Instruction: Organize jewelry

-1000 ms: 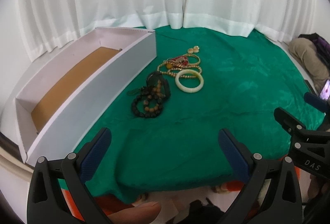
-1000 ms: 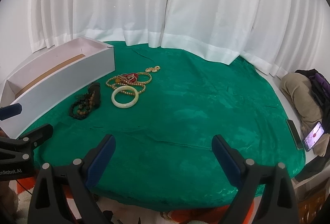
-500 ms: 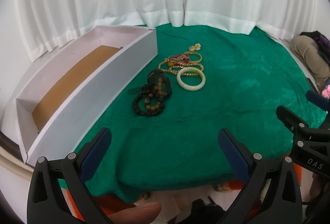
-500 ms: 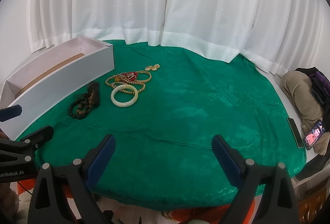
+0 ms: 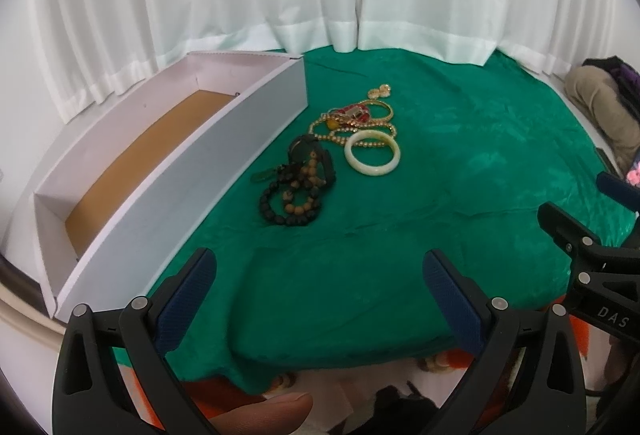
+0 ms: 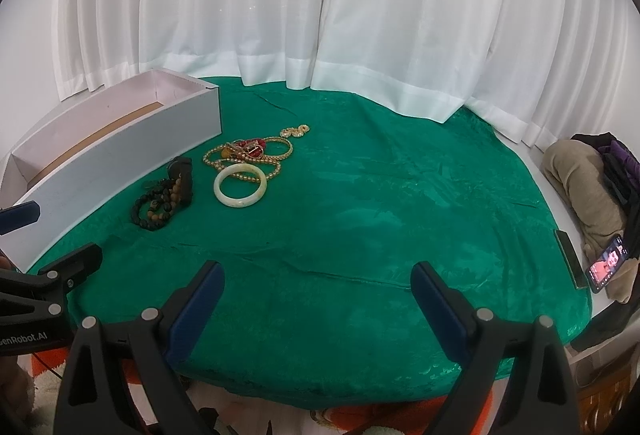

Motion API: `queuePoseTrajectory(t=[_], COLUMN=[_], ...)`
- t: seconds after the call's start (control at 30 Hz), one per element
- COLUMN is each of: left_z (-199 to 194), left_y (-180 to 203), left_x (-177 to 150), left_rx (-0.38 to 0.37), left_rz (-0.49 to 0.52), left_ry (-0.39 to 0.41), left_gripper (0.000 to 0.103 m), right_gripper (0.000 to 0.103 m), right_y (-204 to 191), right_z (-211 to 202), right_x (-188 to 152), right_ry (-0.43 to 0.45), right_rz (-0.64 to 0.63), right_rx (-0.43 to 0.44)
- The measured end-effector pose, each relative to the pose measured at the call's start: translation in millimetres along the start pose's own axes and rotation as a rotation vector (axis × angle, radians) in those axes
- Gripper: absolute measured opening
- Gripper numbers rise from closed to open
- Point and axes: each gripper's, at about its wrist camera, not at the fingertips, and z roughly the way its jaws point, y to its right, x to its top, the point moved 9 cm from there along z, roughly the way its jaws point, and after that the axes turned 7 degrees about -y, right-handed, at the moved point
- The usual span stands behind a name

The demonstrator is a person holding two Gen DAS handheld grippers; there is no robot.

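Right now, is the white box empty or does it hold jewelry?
Empty: the white box shows only its bare brown floor; all jewelry lies on the green cloth.

White curtains (image 6: 320, 15), green cloth (image 6: 400, 215), lit phone (image 6: 608, 267) beside bundled clothing (image 6: 580, 187).

White curtains (image 6: 320, 15) hang behind a green cloth (image 6: 380, 215); soft daylight.

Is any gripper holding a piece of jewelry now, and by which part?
Nothing is held. The left gripper and right gripper have their jaws open and empty above the green cloth.
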Motion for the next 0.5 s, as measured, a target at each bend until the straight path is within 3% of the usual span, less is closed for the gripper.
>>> queuePoseTrajectory(t=[0.5], left_z=[-1.6], left_y=[1.5], left_x=[2.0], left_rx=[0.008], left_rz=[0.008], left_ry=[-0.001], left_gripper=[0.103], right_gripper=[0.096], right_y=[-0.6], right_z=[0.1], right_x=[1.2], right_ry=[0.0], right_rz=[-0.003], right_rx=[-0.004])
